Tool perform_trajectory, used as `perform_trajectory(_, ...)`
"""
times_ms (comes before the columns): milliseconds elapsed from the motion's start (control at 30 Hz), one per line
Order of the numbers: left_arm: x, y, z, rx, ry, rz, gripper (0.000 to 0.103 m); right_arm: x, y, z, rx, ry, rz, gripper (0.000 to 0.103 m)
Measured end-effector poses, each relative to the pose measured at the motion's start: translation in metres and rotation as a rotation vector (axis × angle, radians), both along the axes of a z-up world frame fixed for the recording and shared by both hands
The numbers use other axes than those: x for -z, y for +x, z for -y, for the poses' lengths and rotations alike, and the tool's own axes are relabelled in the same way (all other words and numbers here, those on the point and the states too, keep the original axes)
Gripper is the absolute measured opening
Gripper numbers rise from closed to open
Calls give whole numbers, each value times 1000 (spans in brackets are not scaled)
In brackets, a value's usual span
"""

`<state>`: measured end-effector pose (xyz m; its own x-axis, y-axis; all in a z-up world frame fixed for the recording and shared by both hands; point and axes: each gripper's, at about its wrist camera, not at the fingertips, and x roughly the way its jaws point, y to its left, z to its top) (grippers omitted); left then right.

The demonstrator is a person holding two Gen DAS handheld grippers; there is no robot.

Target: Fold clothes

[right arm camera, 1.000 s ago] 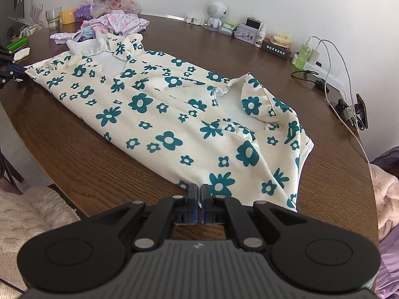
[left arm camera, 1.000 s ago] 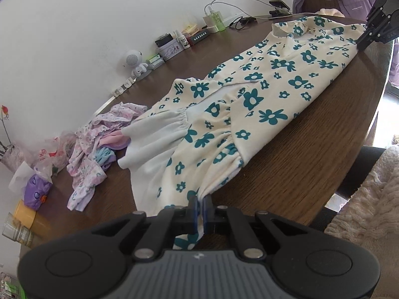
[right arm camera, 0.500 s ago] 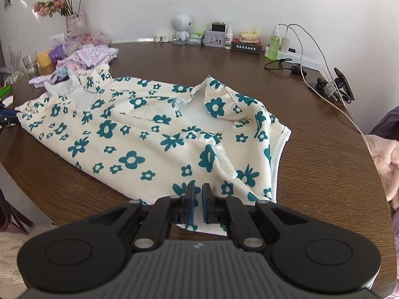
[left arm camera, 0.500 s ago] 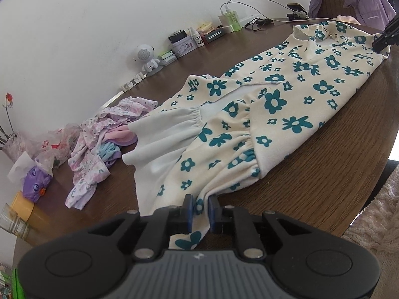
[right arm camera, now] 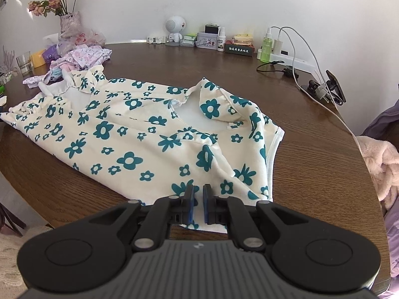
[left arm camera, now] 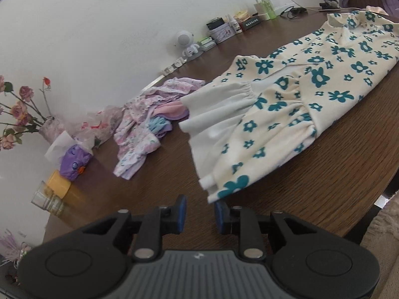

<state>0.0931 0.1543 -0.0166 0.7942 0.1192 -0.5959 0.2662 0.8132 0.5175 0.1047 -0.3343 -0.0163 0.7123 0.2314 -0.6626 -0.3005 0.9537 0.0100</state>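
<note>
The cream cotton dress printed with teal flowers (right arm camera: pixel 139 134) lies spread across the brown wooden surface (right arm camera: pixel 311 154) – the left gripper (left arm camera: pixel 198 210), jaws opening and empty, releases its hem, the right gripper (right arm camera: pixel 198 200) stays nearly closed over the collar end – so a fresh edge grasp likely comes next.

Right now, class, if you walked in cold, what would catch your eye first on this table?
The cream dress with teal flowers dominates, spread across the dark round wooden table. Past its frilled end lies a crumpled heap of pink and lilac clothes, with dried roses in a vase by the wall behind them.
</note>
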Motion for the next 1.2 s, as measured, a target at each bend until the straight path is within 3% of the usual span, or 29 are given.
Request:
perform_trajectory(67,-12,-1,-3,14,-86,12,24,-5,-4,-3,4,33,13,6)
perform_trajectory(200,-25,0,15,131,-261,16,24,-13,-3,-17,-22,76,42,12)
perform_trajectory(400,-7,18,52,230,-350,-54,25,0,7,-38,-56,92,4,12)
perform_trajectory(567,7,22,48,199,-318,-71,28,12,4,-38,-50,75,-7,13)
perform_trajectory(800,6,15,8,0,-197,14,25,11,4,-33,-35,97,-8,13)
perform_trajectory(867,-4,6,3,25,-228,25,26,8,4,-31,-35,92,5,18)
perform_trajectory(1000,-15,-6,10,151,-333,-26,41,1,5,-25,12,73,23,24)
perform_trajectory(1133,-2,-3,32,215,-244,-71,42,5,9,-18,57,71,2,24)
perform_trajectory(1200,7,2,35,208,-207,-83,33,7,9,-17,68,66,-5,24)
